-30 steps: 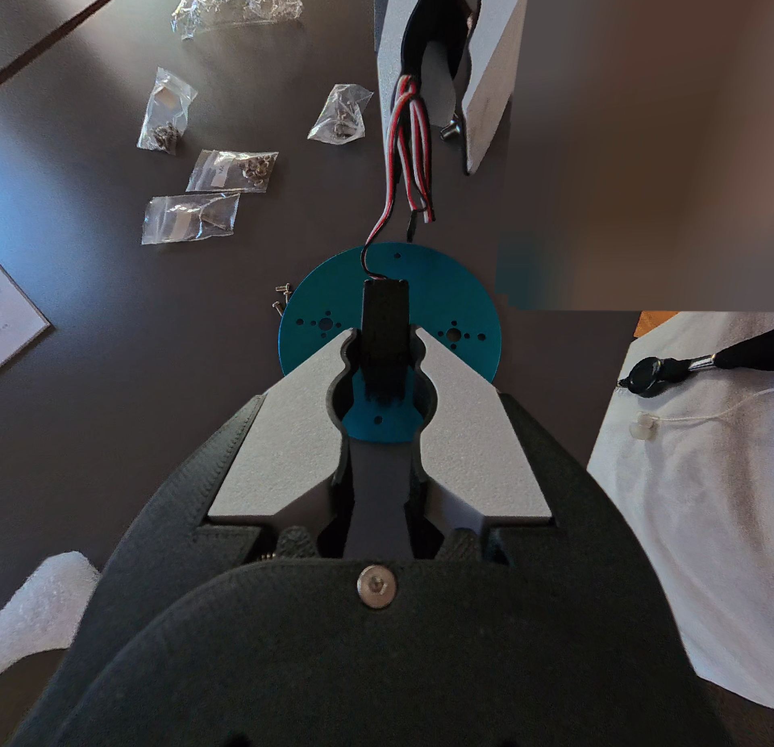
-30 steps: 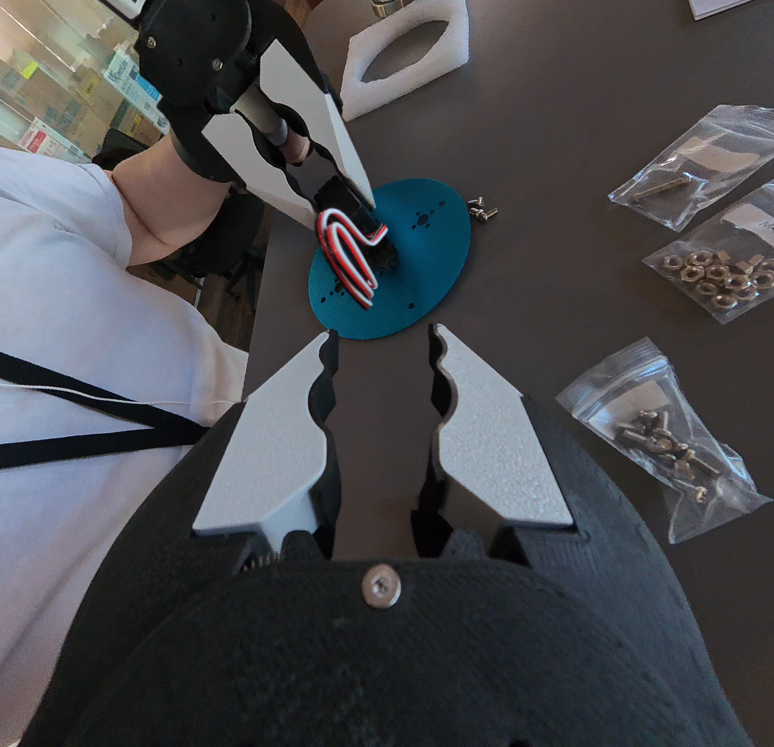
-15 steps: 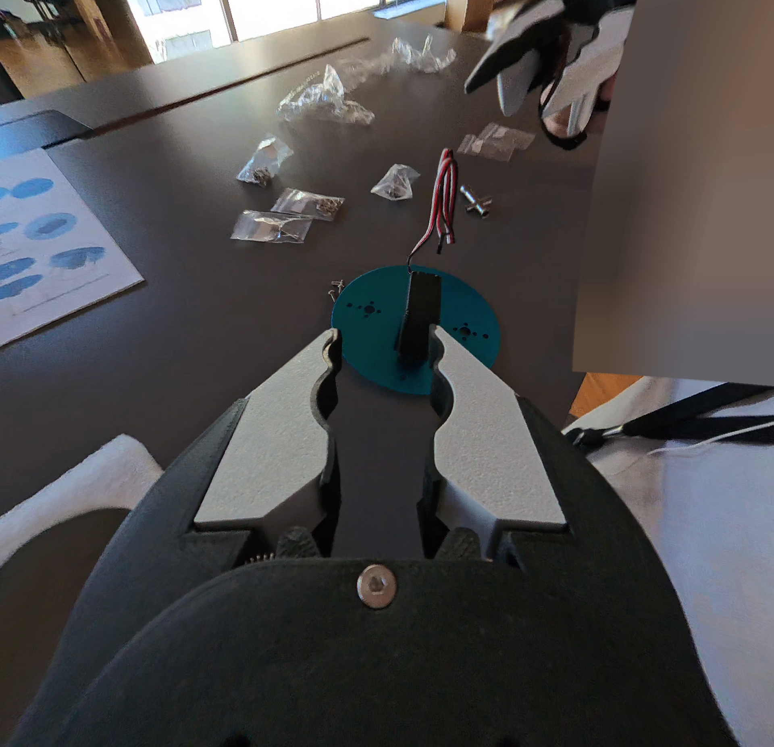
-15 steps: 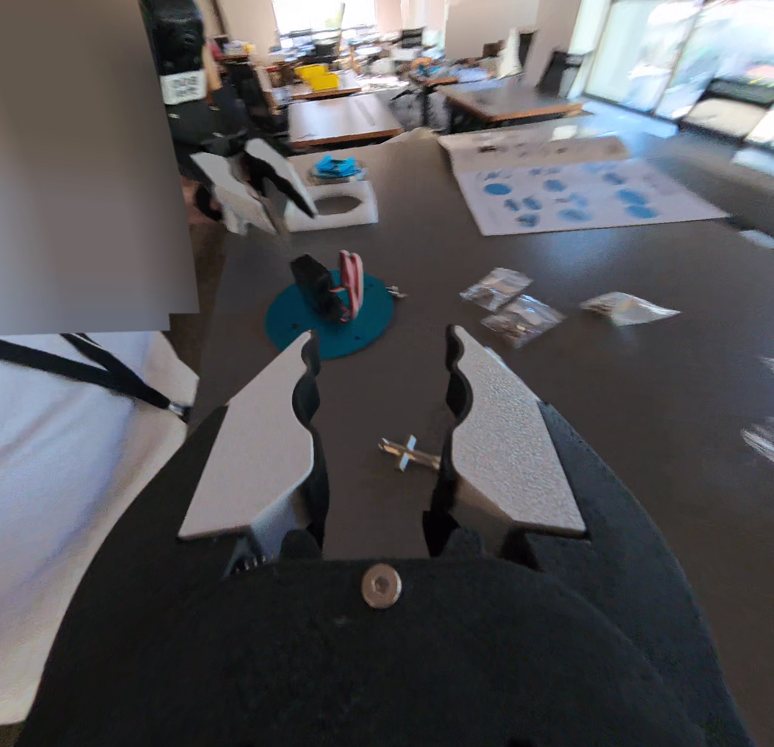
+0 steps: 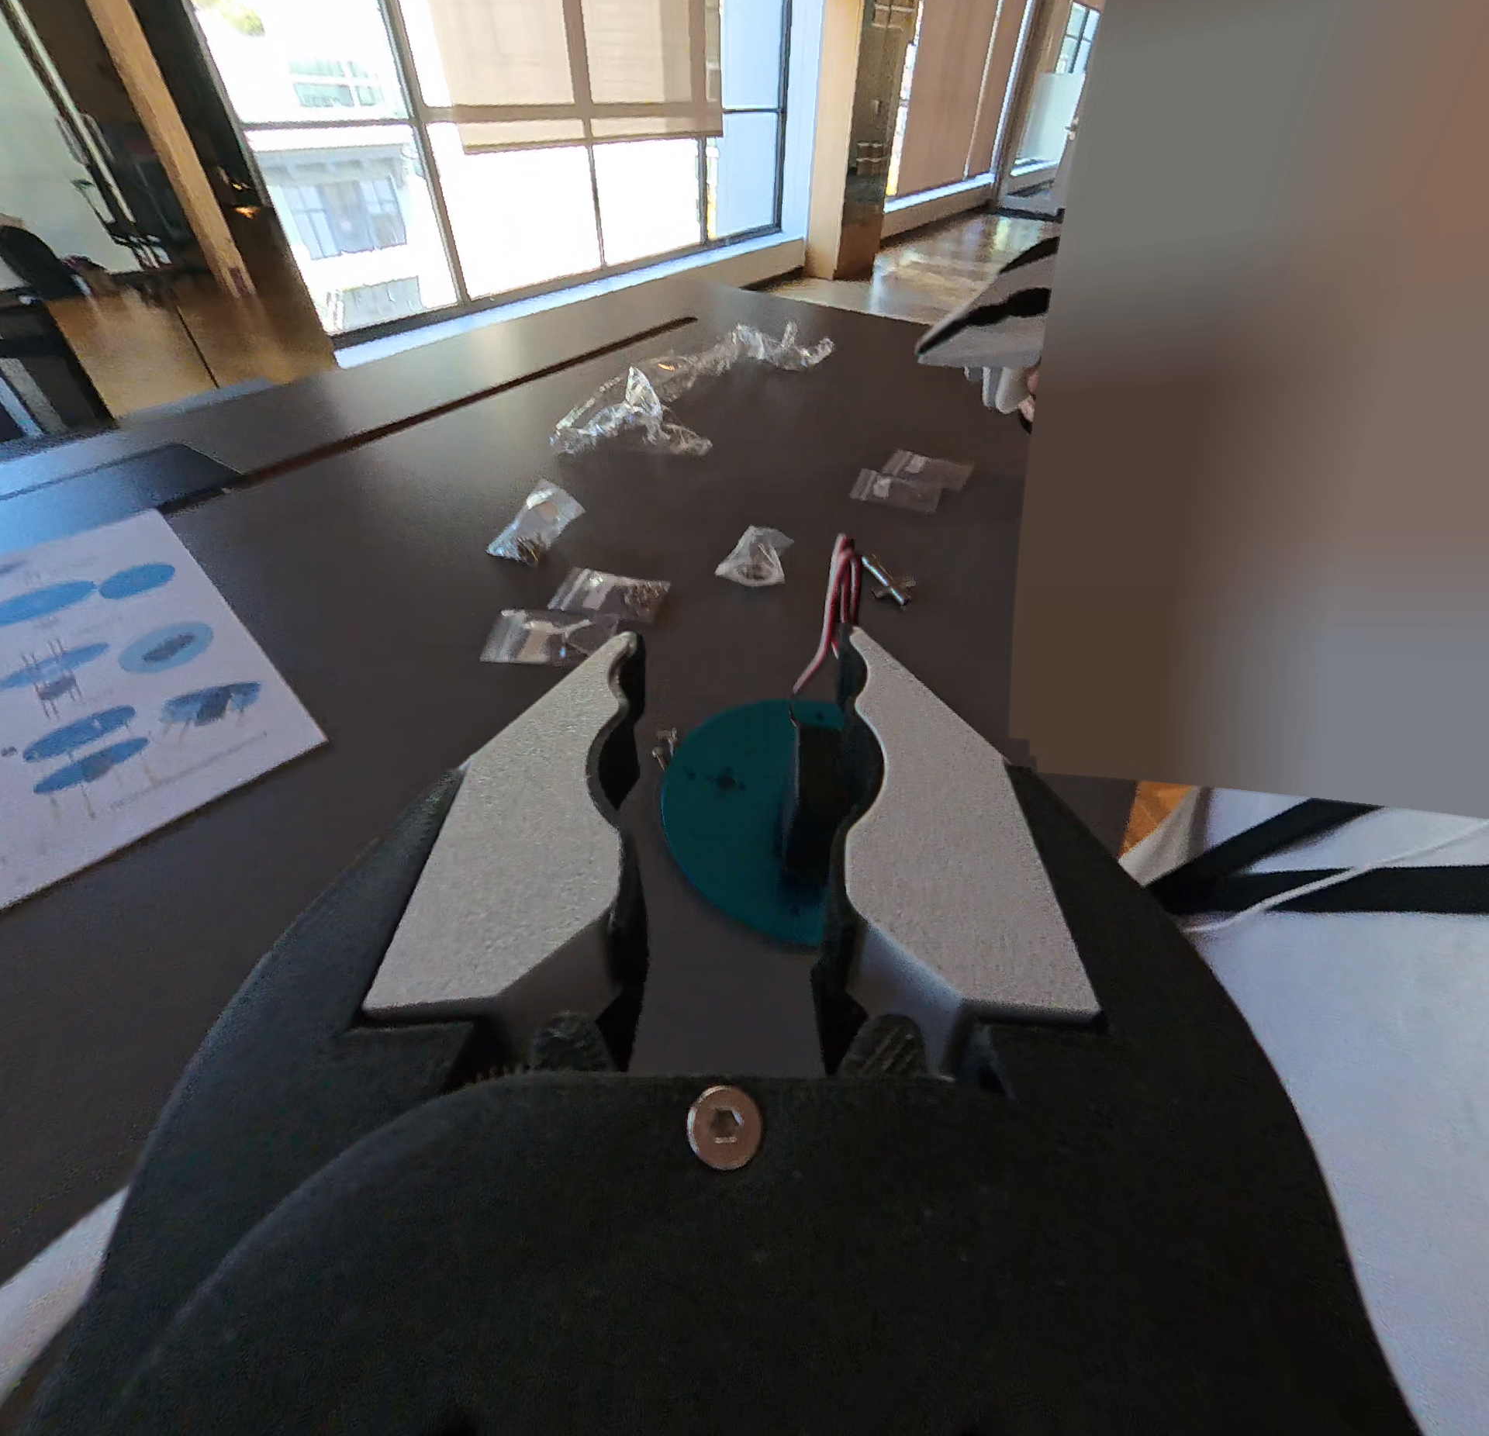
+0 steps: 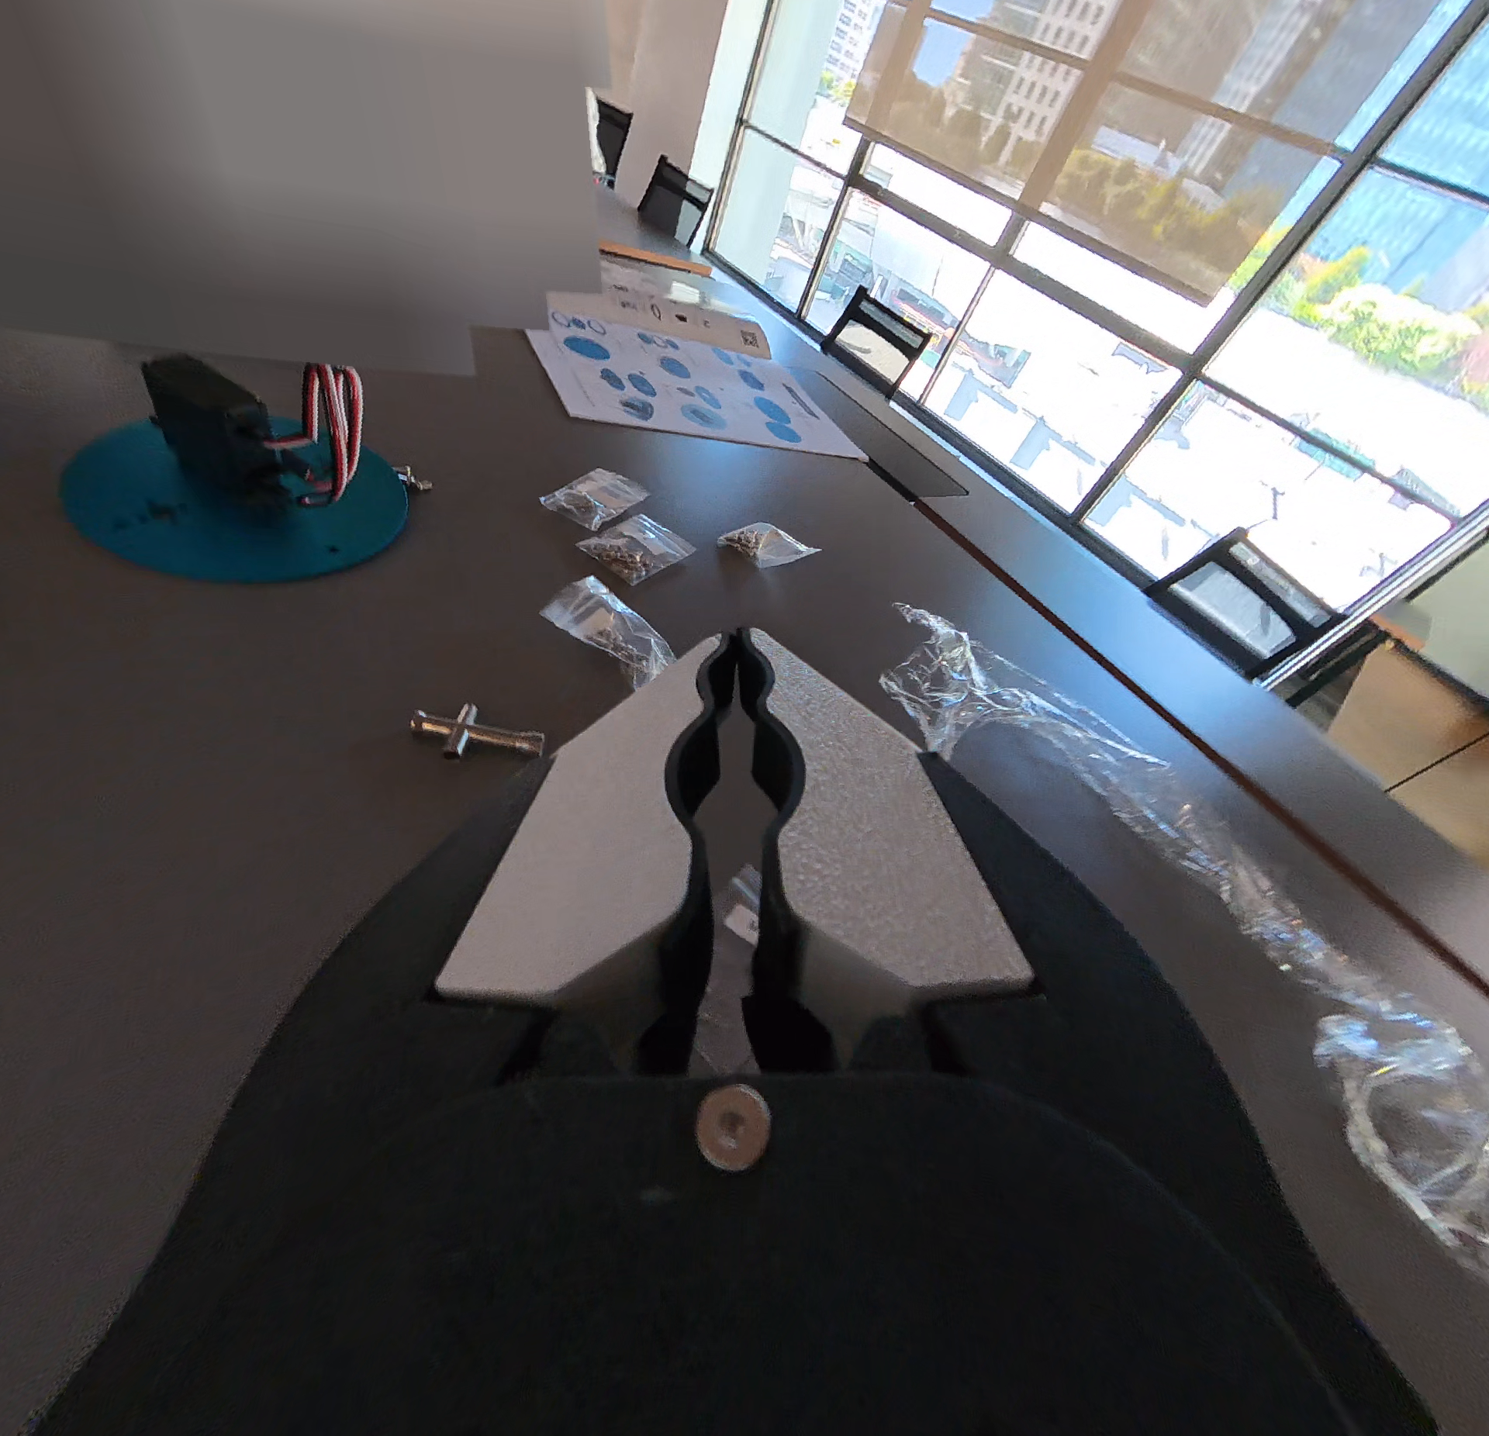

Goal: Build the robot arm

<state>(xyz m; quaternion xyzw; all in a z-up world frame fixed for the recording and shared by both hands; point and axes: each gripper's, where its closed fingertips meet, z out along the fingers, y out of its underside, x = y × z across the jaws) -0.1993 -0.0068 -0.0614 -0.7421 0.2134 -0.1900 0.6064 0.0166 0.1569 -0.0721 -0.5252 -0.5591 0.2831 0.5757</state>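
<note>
My left gripper (image 5: 741, 648) has let go of the black motor (image 5: 810, 801) and drawn back, jaws now apart. The motor stands free on the blue disc (image 5: 725, 817) on the table (image 5: 362, 559), wires (image 5: 838, 592) trailing. My right gripper (image 6: 740, 642) has swung aside, and its jaws have come together above a small bag (image 6: 741, 910), near the cross wrench (image 6: 475, 733).

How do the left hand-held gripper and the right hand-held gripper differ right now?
The left hand-held gripper has its jaws spread wide; the right hand-held gripper has its jaws closed, tips meeting. Through the left's gap show the teal disc and the black servo standing on it; the right points towards the crumpled clear wrap, with the cross-shaped metal wrench nearby. Neither visibly holds anything, and both have grey fingers.
</note>
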